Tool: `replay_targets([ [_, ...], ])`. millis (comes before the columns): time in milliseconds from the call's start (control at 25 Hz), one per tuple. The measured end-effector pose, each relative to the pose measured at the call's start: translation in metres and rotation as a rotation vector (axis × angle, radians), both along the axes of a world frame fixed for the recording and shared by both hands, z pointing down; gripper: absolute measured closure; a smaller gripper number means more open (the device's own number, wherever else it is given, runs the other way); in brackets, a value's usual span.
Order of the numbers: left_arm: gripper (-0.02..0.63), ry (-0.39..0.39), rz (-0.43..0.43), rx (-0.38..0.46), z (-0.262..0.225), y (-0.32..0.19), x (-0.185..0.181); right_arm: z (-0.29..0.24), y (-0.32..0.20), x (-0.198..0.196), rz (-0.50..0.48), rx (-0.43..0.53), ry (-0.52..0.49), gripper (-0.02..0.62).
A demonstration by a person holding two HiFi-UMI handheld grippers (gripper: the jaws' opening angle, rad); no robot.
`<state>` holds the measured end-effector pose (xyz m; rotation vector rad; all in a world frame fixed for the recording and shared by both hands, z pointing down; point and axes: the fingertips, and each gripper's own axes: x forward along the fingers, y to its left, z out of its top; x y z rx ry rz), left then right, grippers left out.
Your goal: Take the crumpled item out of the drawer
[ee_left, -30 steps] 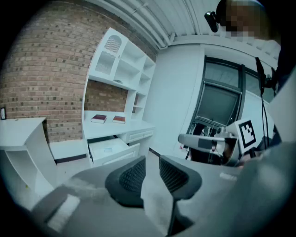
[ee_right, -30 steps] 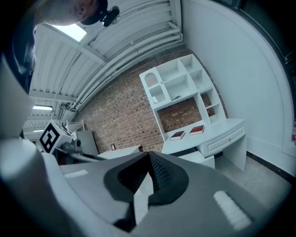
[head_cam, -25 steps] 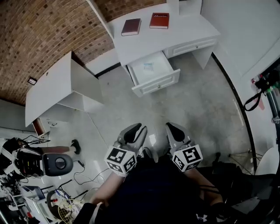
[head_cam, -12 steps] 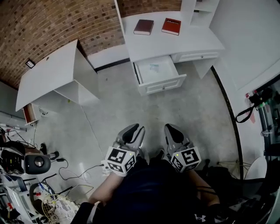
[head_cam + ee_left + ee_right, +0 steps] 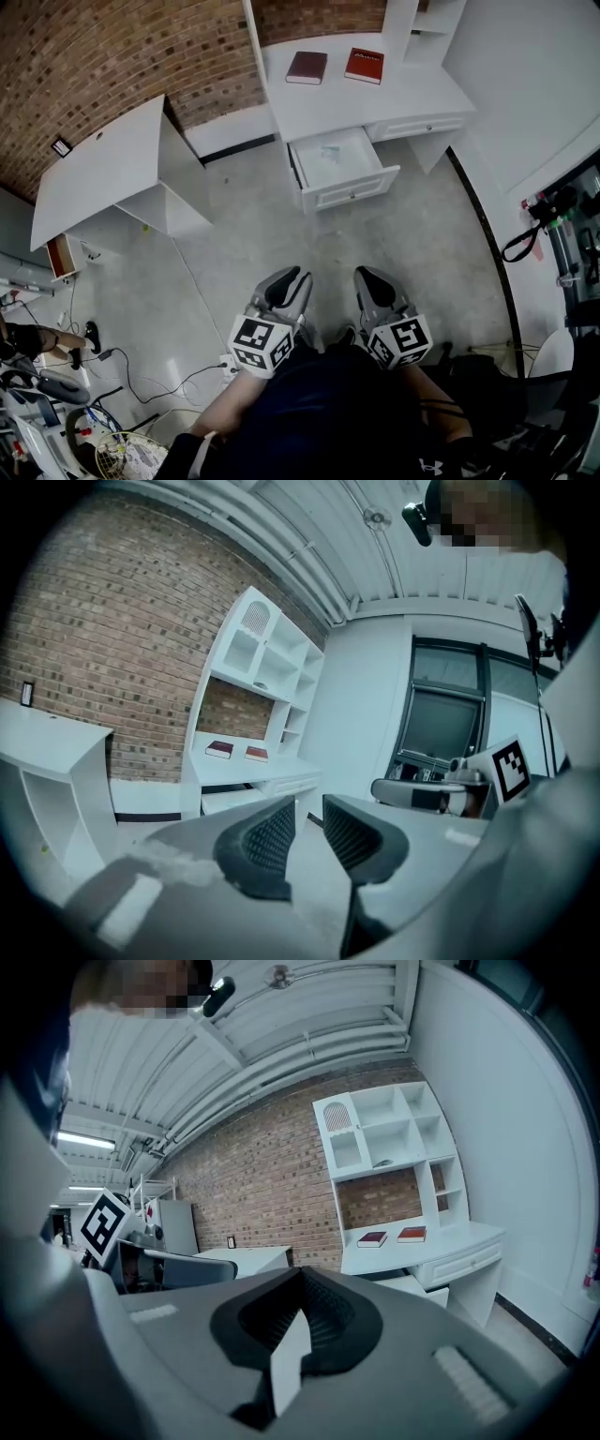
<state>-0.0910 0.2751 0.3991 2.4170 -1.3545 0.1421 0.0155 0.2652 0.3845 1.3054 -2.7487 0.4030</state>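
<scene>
Step in hand: the approach. The person stands on the grey floor (image 5: 281, 225) at lower centre, well apart from the drawer; no reach has begun, by the look of it.
Left gripper (image 5: 289, 284): fingers released, a clear gap between them and nothing in it.
Right gripper (image 5: 369, 284): fingers clenched together on nothing.
Drawer (image 5: 354, 193): pulled open from the white desk (image 5: 394, 98) in the upper centre of the frame.
Drawer contents: one pale crumpled item (image 5: 328, 152) lying on the bottom towards the back; nothing else can be made out.
Desk top: a dark red book (image 5: 307, 67) and a brighter red book (image 5: 365, 65), side by side.
Next move: likely to close the distance, then lower released fingers into the drawer over the crumpled item.
</scene>
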Motion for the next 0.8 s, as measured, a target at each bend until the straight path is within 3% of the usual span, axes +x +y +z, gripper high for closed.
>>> replay_targets([
  [440, 0.503, 0.051, 0.047, -0.003, -0.001, -0.004, -0.036, -0.009, 0.002, -0.027, 0.086, -0.015, 0.045, 0.592],
  [600, 0.503, 0.06, 0.044, 0.028, -0.004, -0.01, -0.053, -0.014, -0.003, -0.041, 0.086, 0.02, 0.068, 0.592],
  [800, 0.503, 0.066, 0.045, -0.002, 0.01, 0.002, -0.061, -0.004, 0.004, -0.051, 0.079, 0.007, 0.077, 0.592],
])
